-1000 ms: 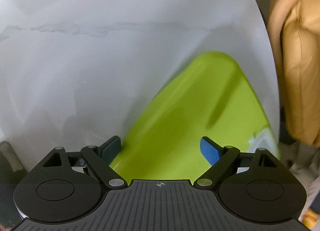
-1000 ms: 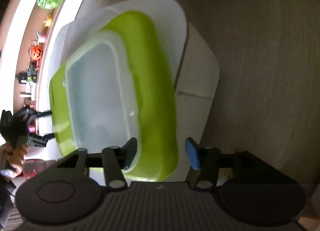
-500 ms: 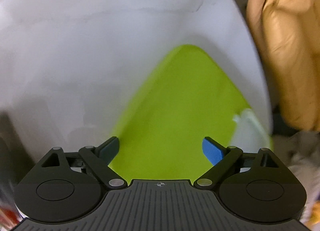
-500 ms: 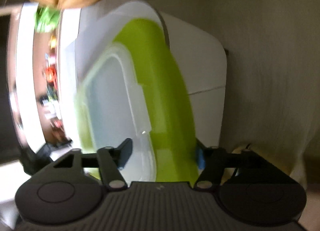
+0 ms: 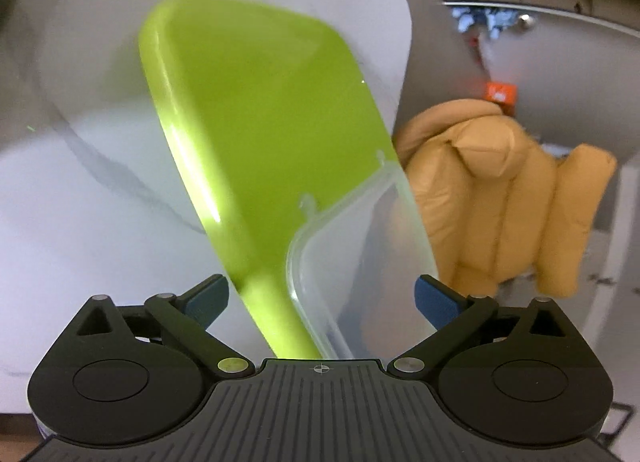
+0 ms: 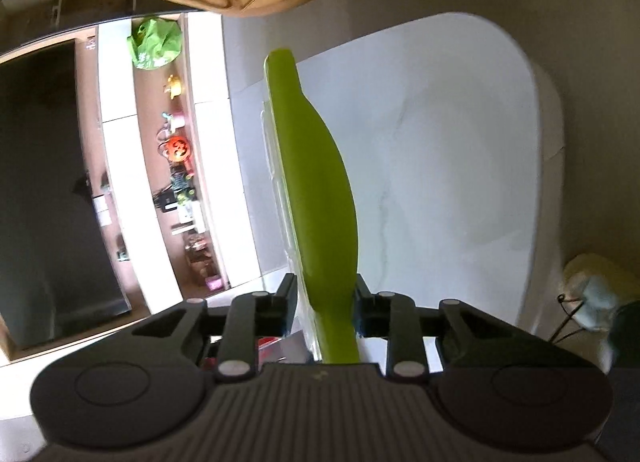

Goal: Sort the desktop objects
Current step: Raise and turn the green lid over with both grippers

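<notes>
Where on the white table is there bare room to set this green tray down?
The white marble table looks bare on the stretch right of the green tray, out to its rounded edge. The left view shows bare top left of the tray too. The tan cushion lies beyond the edge.

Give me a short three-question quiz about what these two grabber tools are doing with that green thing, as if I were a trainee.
1. True or false: the right gripper is clamped on the green tray.
2. Which best describes the left gripper? A: shut tight on the tray. B: open, its blue pads standing to either side of the tray's end.
3. What clear item lies against the tray in the left wrist view?

Key
1. True.
2. B.
3. A clear plastic lid.
</notes>
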